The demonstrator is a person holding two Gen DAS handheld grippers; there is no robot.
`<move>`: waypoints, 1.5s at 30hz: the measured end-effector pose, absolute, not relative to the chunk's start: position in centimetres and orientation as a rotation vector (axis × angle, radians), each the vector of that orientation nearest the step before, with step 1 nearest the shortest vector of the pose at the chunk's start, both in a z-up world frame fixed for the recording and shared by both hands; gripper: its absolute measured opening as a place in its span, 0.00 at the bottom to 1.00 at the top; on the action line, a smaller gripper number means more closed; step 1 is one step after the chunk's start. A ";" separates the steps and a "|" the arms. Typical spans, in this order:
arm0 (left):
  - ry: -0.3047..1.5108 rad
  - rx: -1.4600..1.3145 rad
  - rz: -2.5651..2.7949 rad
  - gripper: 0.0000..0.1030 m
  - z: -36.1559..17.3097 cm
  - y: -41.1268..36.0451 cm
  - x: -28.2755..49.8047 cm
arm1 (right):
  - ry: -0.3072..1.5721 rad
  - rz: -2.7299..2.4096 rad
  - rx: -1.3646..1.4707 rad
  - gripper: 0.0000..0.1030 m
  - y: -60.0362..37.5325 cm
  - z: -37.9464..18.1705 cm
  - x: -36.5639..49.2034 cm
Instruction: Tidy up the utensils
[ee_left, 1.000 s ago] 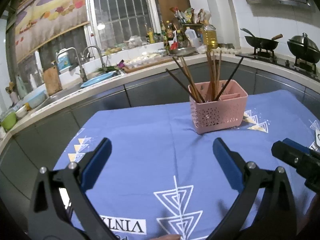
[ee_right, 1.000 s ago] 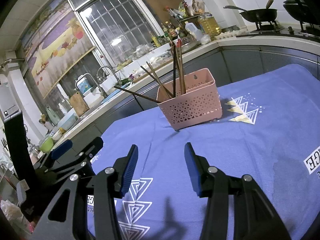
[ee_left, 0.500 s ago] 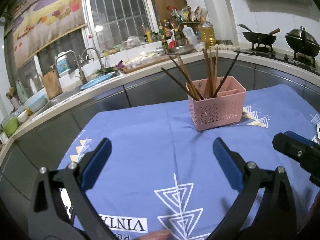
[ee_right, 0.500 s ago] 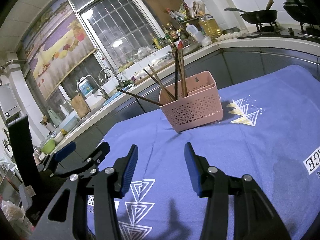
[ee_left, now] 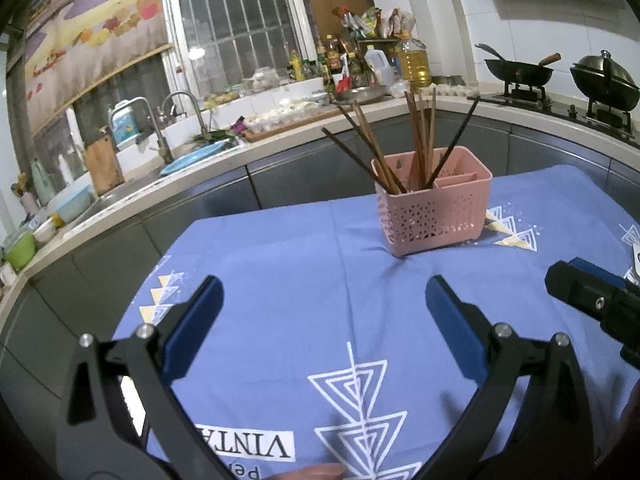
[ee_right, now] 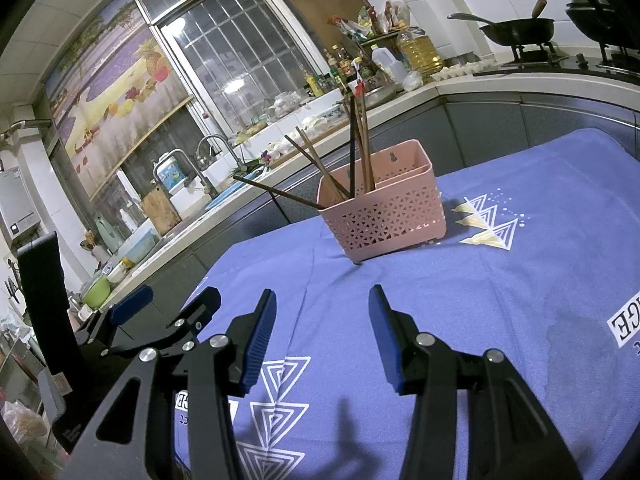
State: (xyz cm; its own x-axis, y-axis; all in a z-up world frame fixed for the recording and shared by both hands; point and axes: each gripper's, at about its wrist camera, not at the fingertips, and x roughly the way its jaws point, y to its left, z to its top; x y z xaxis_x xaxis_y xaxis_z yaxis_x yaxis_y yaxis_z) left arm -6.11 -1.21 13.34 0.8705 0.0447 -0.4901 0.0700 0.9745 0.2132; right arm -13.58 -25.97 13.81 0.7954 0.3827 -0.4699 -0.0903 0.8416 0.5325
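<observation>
A pink plastic basket (ee_left: 434,207) with a perforated triangle-pattern wall stands upright on the blue printed tablecloth (ee_left: 304,272), well ahead of both grippers. Thin wooden and dark chopsticks (ee_left: 420,136) lean inside it, fanned outward. The left gripper (ee_left: 320,308) hangs above the cloth, its flat blue pads spread wide, holding nothing. The right gripper (ee_right: 322,332) is parted about halfway, also empty.
</observation>
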 end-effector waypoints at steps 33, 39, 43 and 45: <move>0.554 0.235 -0.034 0.94 12.5 -1.1 -6.0 | 0.607 0.264 0.518 0.48 -26.0 13.6 -13.5; 0.557 0.234 -0.035 0.94 12.6 -1.1 -6.0 | 0.608 0.264 0.519 0.48 -26.0 13.6 -13.5; 0.556 0.235 -0.036 0.94 12.5 -1.2 -6.0 | 0.608 0.263 0.519 0.48 -26.0 13.6 -13.5; 0.557 0.233 -0.037 0.94 12.5 -1.1 -6.0 | 0.608 0.263 0.519 0.48 -26.0 13.6 -13.5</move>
State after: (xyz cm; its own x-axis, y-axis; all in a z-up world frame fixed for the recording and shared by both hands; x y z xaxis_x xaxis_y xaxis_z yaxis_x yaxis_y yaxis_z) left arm -6.04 -1.12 12.50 0.8487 0.0280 -0.5282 0.0980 0.9730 0.2089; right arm -13.50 -25.96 13.64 0.7932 0.3819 -0.4744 -0.0848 0.8406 0.5349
